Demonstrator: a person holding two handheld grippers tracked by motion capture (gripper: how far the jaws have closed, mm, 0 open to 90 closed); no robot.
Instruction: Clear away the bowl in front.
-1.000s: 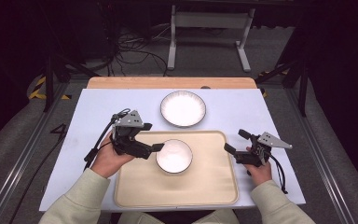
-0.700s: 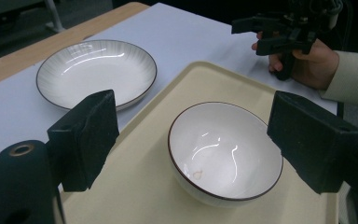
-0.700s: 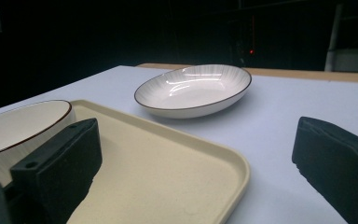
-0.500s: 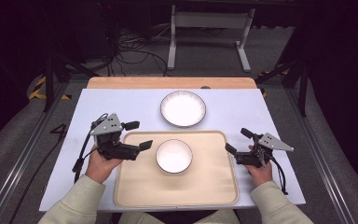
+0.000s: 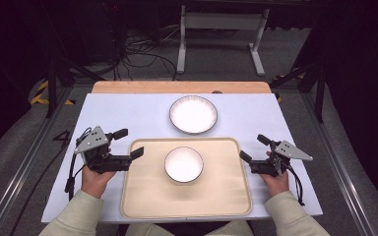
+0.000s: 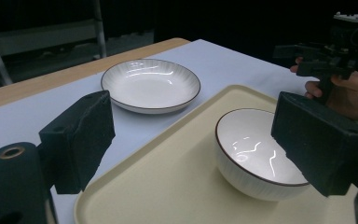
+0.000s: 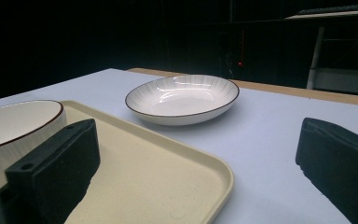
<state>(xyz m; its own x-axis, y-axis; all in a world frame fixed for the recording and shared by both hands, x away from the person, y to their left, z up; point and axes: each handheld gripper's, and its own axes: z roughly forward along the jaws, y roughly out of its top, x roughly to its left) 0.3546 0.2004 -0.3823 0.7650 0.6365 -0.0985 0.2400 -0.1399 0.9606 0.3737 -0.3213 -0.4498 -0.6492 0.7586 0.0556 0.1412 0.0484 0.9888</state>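
From above, the left gripper (image 5: 128, 145) is hovering with its jaws spread apart and holding nothing, just off the left edge of a cream tray (image 5: 142, 196). A white bowl (image 5: 183, 164) is sitting on the tray to that gripper's right, clear of its jaws. The right gripper (image 5: 250, 148) is also gaping and holding nothing, beside the tray's right edge. A white plate (image 5: 193, 114) is lying on the pale table (image 5: 128, 113), beyond both grippers.

Along the left gripper's jaws, the bowl (image 6: 256, 158) is standing ahead and to the right, the plate (image 6: 150, 85) farther ahead off the tray (image 6: 168, 186).

Along the right gripper's jaws, the plate (image 7: 182, 99) is lying straight ahead, the bowl (image 7: 18, 126) near the left jaw.

Judging by this, the bowl seems placed; moving the plate onto the tray likely calls for reaching forward to its rim.
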